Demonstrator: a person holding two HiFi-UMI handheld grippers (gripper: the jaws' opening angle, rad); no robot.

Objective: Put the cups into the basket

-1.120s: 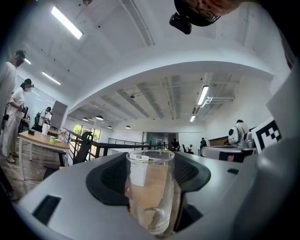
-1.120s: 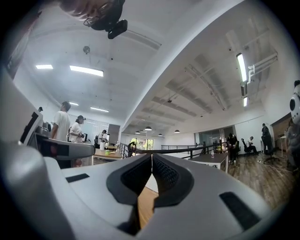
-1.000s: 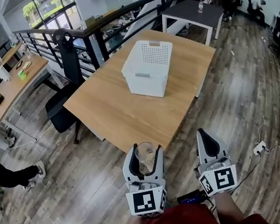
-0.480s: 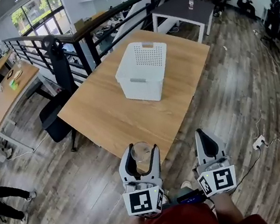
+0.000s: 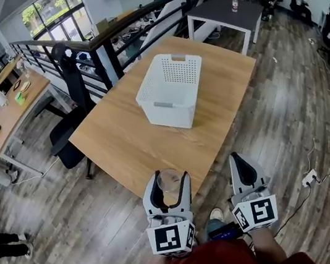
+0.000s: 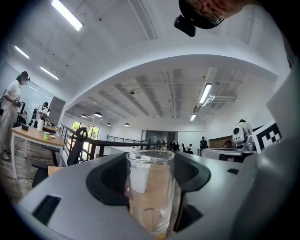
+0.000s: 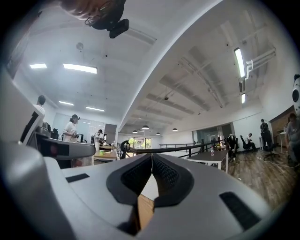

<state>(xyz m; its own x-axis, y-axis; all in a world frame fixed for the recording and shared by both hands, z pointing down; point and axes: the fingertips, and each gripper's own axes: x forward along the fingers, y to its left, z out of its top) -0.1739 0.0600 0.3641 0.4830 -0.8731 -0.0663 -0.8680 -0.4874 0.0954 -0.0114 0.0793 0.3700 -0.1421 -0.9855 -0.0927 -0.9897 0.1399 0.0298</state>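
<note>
A clear glass cup (image 5: 169, 182) stands upright between the jaws of my left gripper (image 5: 168, 181), which is shut on it just off the near edge of the wooden table (image 5: 122, 135). In the left gripper view the cup (image 6: 149, 187) fills the gap between the dark pads. My right gripper (image 5: 239, 162) is beside it to the right, over the floor, shut with nothing held; its jaws meet at the tips (image 7: 151, 157). The white perforated basket (image 5: 171, 89) sits on the far half of the table, well ahead of both grippers.
A black office chair (image 5: 67, 133) stands at the table's left side. A dark railing (image 5: 134, 20) runs behind the table, with a grey table (image 5: 223, 12) beyond it. Wood floor surrounds the table; a power strip (image 5: 307, 178) lies at right.
The view has shifted slightly; table and basket sit a little differently in frame. Both grippers keep their places, the left still holding the cup.
</note>
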